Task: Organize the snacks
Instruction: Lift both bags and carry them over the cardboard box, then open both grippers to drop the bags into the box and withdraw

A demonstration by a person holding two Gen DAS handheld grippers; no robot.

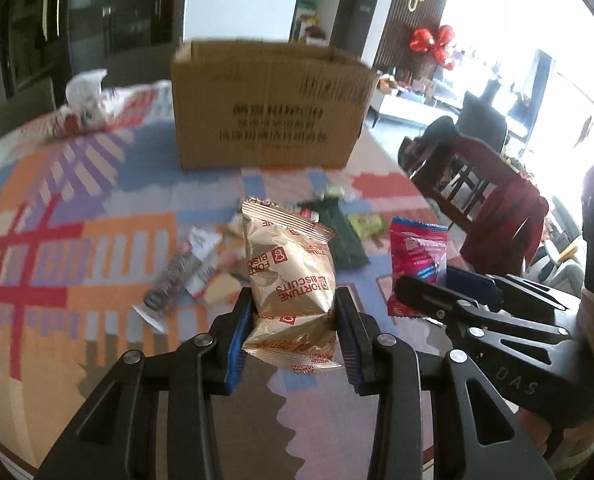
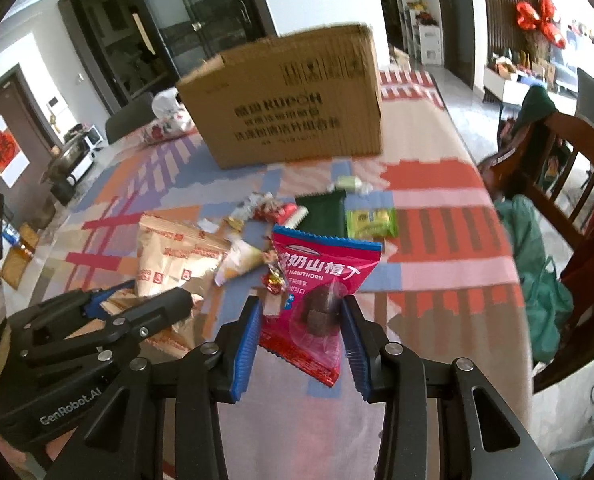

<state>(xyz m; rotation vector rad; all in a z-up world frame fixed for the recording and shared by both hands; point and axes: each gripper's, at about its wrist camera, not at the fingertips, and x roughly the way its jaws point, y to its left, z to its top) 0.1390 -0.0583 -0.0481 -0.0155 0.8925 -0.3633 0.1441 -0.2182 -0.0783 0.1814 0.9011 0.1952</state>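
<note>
Table (image 1: 97, 360): a patterned cloth in orange, red, blue and lilac is covering it; its near edge is being cut off by both gripper bodies.
Cardboard box (image 1: 269, 108): it is standing upright at the far side of the cloth, open at the top; the inside is hidden from both views, and its print is blurring.
White bag (image 1: 85, 100): it is lying left of the box, too smeared to read.
Chair (image 2: 569, 184): it is standing at the table's right side, partly running out of view.
Left gripper (image 1: 293, 304): it is tilting down toward the table; its blue pads are pinching the gold biscuit packet (image 1: 289, 264), which is hanging clear above the cloth.
Right gripper (image 2: 301, 316): it is angling down likewise, just beside the left one; its pads are squeezing the pink hawthorn packet (image 2: 317, 280), held off the cloth.
Loose snacks (image 2: 321, 208): they are lying scattered between the grippers and the box; a dark green packet and a light green one are showing, the smaller wrappers being hard to make out.
</note>
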